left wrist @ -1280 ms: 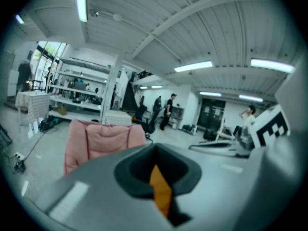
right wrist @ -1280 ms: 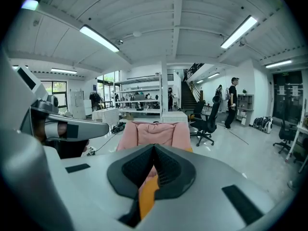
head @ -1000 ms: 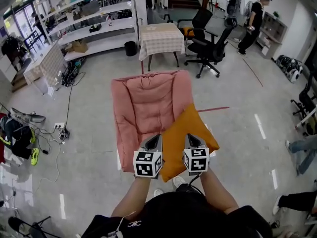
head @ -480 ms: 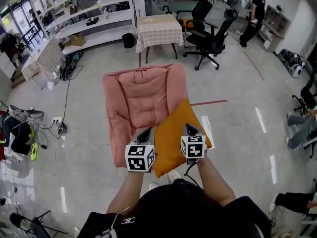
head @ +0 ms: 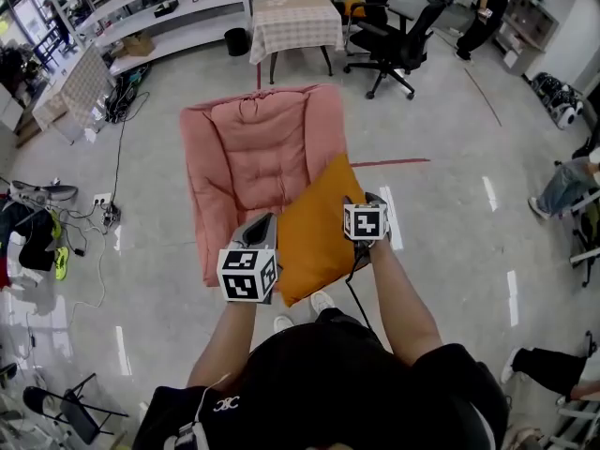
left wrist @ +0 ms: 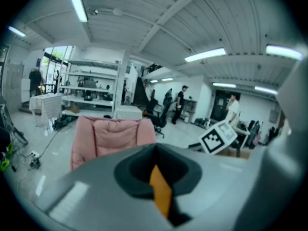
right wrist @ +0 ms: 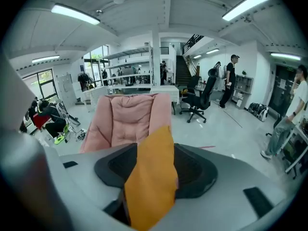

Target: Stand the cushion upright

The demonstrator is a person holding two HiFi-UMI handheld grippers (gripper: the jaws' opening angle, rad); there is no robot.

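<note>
In the head view the pink armchair (head: 253,157) filled the centre, with the orange cushion (head: 314,237) blocking its lower right edge. Bare floor (head: 445,247) lay open to the right and left of it. Above stood a cloth-covered table (head: 292,22) and black office chairs (head: 398,50); cables (head: 105,216) trailed at the left
</note>
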